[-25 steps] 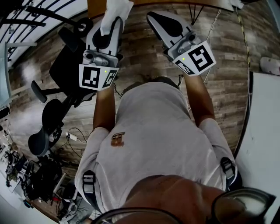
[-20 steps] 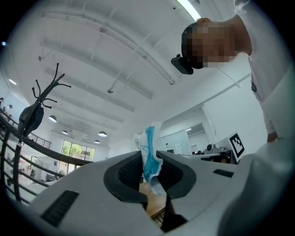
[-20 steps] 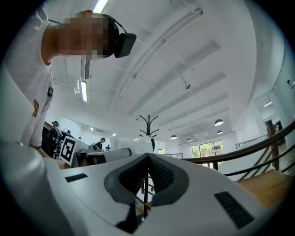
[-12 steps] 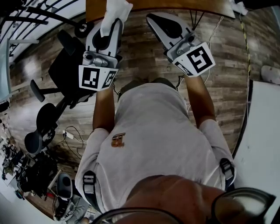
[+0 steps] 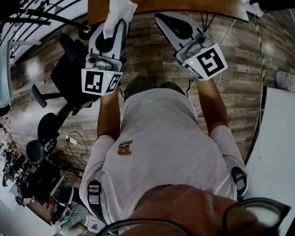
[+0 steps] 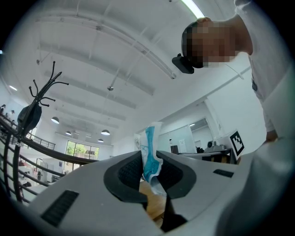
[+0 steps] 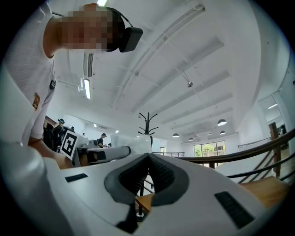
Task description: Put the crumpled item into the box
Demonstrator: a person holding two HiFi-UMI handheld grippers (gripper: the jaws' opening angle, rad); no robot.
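**Crumpled wrapper clamped in the left gripper, right gripper empty**

The left gripper [image 6: 148,168] is clenched on a crumpled white wrapper with blue print [image 6: 150,154]. Its dark ribbed pads bite the lower folds, while most of the wrapper stands free above the jaw tips. In the head view it juts past the gripper at the edge of a brown wooden tabletop [image 5: 184,5]. The right gripper [image 7: 148,173] has its jaws pressed together with nothing between them. No box shows in any view. The wrapper looks very light, thin and soft, so it should crush rather than resist and may be a little slick. A hold across its bunched middle seems safer than one on a loose edge, which could slip or tear.
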